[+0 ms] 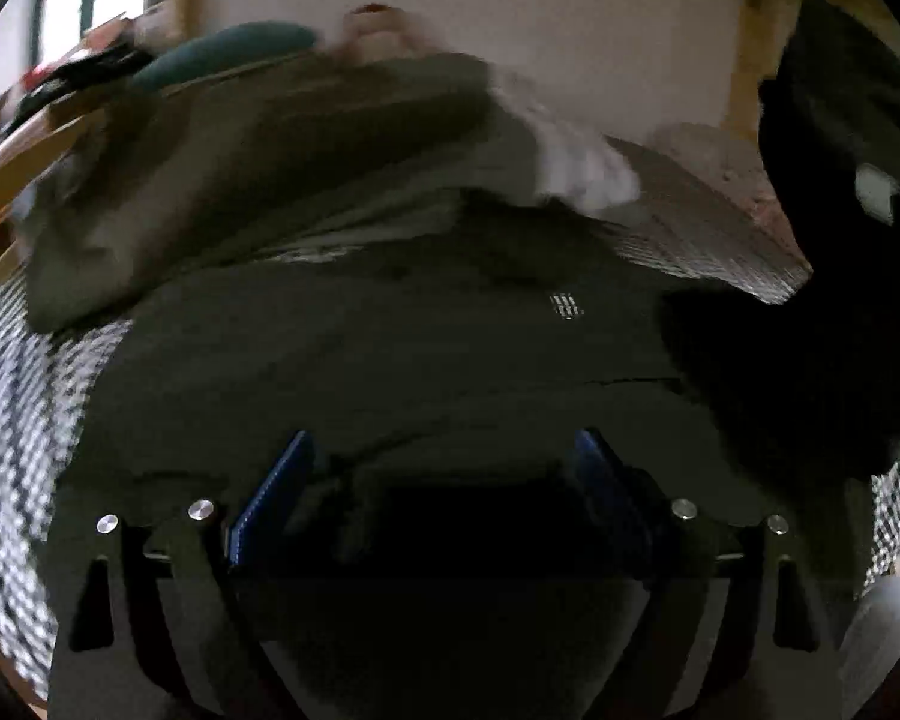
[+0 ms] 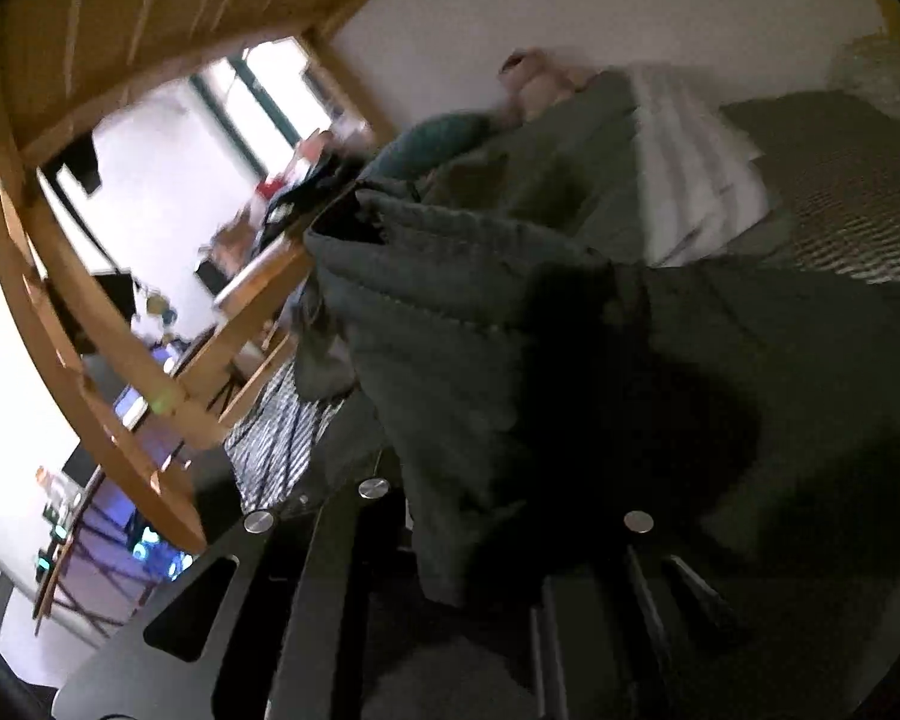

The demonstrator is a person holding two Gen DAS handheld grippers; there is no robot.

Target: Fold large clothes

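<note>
While its blue-padded fingers stand spread wide with nothing between them, the left gripper hangs over a dark green garment that lies spread across the bed, a small white woven mark showing on the cloth just beyond the fingertips. Left and right of that garment, the checked black-and-white bedspread shows bare. Farther on, the same olive-green cloth rises in a rumpled fold, and beside it, to the right, lies a pale striped piece of fabric. At the far right a black shape fills the edge of the view; blur keeps it from being named.

In the right wrist view, the right gripper is pinched together on a quilted edge of the dark green garment, which drapes over the fingers and hides the tips. Beyond, the garment runs back toward the pale striped fabric and a teal cushion-like shape. Farthest off stand a white wall and, on the left, the wooden frame, with a bright cluttered room seen through it.
</note>
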